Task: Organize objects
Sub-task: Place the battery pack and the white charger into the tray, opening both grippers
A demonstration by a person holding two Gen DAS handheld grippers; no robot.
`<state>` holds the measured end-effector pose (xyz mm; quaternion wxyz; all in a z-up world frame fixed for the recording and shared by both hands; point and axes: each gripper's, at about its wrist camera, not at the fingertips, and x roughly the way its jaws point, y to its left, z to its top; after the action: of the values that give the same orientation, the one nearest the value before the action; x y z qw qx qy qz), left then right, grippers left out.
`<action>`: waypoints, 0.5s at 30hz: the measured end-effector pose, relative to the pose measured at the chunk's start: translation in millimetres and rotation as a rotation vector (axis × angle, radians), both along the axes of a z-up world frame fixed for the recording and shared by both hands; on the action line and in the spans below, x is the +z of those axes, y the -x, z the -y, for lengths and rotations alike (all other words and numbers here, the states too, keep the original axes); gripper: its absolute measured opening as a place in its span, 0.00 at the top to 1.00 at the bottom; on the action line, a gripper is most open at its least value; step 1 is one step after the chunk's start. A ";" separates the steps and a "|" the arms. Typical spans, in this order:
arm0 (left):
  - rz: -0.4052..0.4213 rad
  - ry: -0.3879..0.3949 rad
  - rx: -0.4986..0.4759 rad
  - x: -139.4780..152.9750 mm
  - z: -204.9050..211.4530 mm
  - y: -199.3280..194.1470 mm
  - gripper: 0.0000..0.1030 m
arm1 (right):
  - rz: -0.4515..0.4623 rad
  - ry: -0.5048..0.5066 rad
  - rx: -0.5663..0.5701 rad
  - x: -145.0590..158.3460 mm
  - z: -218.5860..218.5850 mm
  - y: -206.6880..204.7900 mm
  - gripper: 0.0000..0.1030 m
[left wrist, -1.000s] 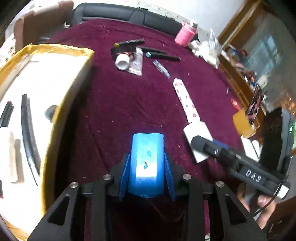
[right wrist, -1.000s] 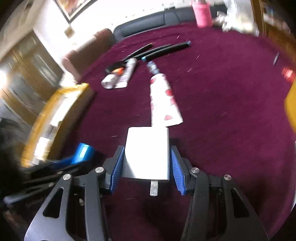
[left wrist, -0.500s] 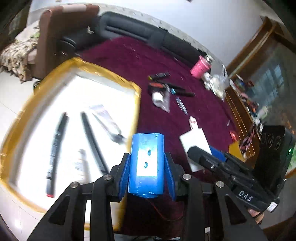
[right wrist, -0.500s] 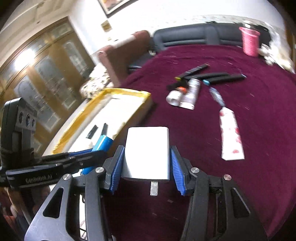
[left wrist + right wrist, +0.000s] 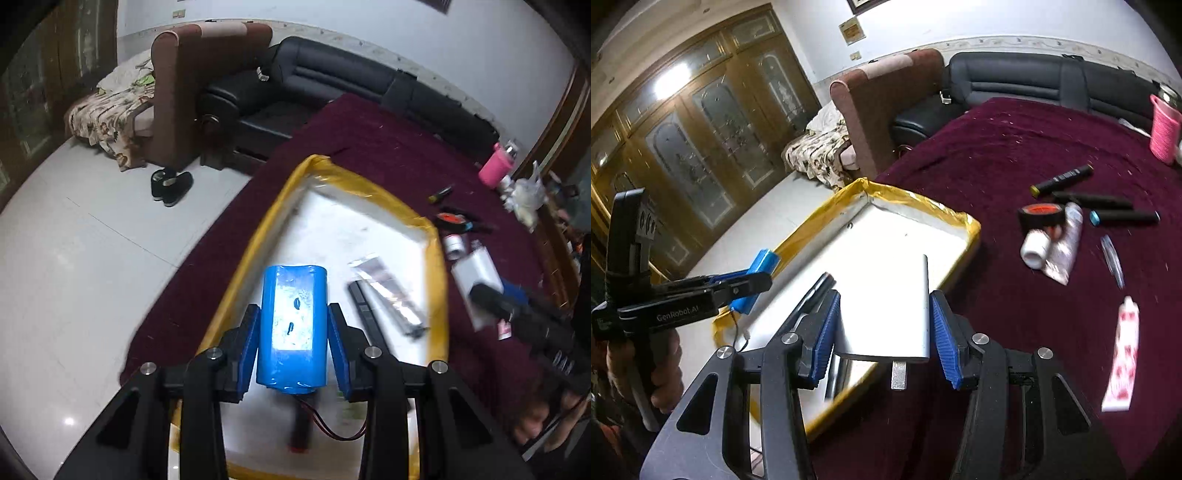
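Note:
My left gripper (image 5: 291,328) is shut on a blue battery pack (image 5: 293,325) with red and black leads, held above the near part of a white tray with a yellow taped rim (image 5: 258,236). My right gripper (image 5: 884,325) is shut on a white charger block (image 5: 886,306), held over the tray's right edge (image 5: 971,229). The left gripper and battery pack also show in the right wrist view (image 5: 757,273), at the tray's left rim. The right gripper with the charger shows in the left wrist view (image 5: 480,280).
The tray holds a black pen (image 5: 365,310) and a silver tube (image 5: 388,288). On the maroon tablecloth (image 5: 1015,155) lie black markers (image 5: 1123,216), a tape roll (image 5: 1041,214), a white tube (image 5: 1060,247), a red-patterned tube (image 5: 1123,354) and a pink cup (image 5: 1163,129). Sofas stand beyond the table.
Both grippers have swung left with their loads, from over the tablecloth to over the tray. The left gripper now holds the battery pack above the tray's near part.

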<state>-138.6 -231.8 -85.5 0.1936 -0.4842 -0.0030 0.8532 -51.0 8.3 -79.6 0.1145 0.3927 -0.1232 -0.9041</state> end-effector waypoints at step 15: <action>0.041 0.184 -0.154 -35.7 -13.2 0.1 0.65 | 0.087 -0.165 -0.009 -38.6 22.3 78.2 0.52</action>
<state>-138.7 -218.6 -121.2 0.2133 -0.5163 0.1084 0.8223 -129.2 -13.9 -118.2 0.0722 0.4391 -0.0552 -0.8938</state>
